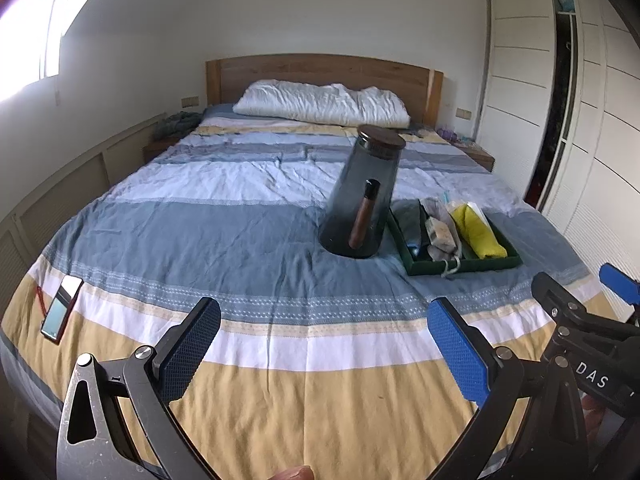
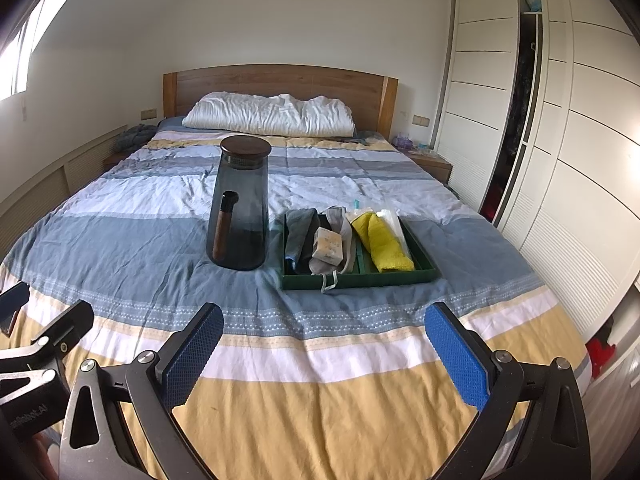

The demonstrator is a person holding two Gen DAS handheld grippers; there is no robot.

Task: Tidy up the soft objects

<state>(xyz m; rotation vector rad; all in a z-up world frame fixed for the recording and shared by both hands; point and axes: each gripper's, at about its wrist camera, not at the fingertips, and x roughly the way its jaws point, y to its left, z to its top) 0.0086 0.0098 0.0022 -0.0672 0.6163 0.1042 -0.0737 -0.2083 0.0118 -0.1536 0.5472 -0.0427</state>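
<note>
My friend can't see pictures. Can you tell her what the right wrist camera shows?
The open right gripper hovers above a striped bed. Ahead, a green tray holds socks and a yellow cloth, beside a dark glass jug.

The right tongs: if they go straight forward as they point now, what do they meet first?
Probably the green tray of soft things, or the bedcover in front of it if they dip. The right tongs are open; depth is unclear.
</note>
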